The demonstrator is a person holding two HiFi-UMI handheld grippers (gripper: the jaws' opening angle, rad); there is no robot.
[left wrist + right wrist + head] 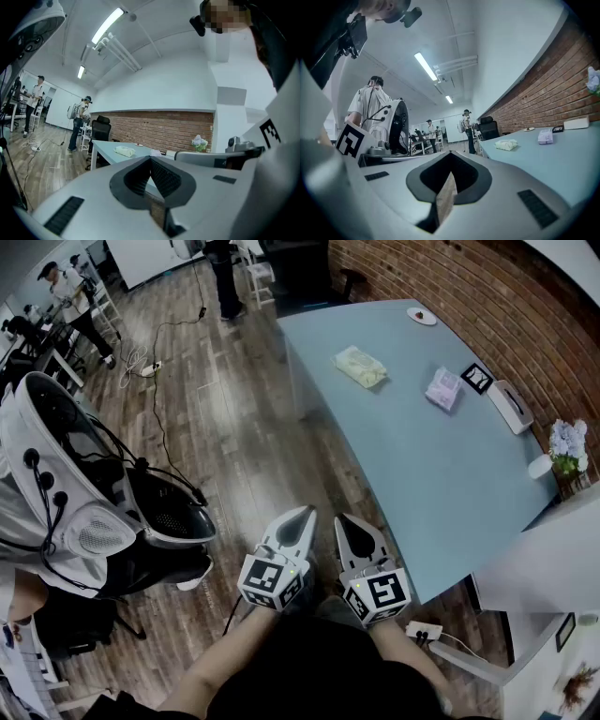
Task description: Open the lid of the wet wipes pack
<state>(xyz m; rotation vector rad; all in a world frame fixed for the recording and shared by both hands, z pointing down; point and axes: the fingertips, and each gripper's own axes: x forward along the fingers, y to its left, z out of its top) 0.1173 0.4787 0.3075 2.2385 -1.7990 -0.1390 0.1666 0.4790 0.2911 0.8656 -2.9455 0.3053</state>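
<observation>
Two soft packs lie on the far half of the light blue table (441,474): a pale yellow-green pack (360,367) and a purple pack (443,388). I cannot tell which one has the lid. The yellow-green pack (506,145) and the purple pack (545,136) also show small in the right gripper view. My left gripper (300,516) and right gripper (345,521) are held side by side over the wooden floor, short of the table's near corner and far from both packs. Both are shut with nothing between the jaws. Their closed tips show in the left gripper (151,160) and right gripper (449,172) views.
A white box (511,406), a black-and-white marker tag (476,378) and a flower pot (566,444) stand along the brick wall side of the table. A small dish (422,316) lies at the far end. White gear (66,493) sits left; cables (155,362) cross the floor.
</observation>
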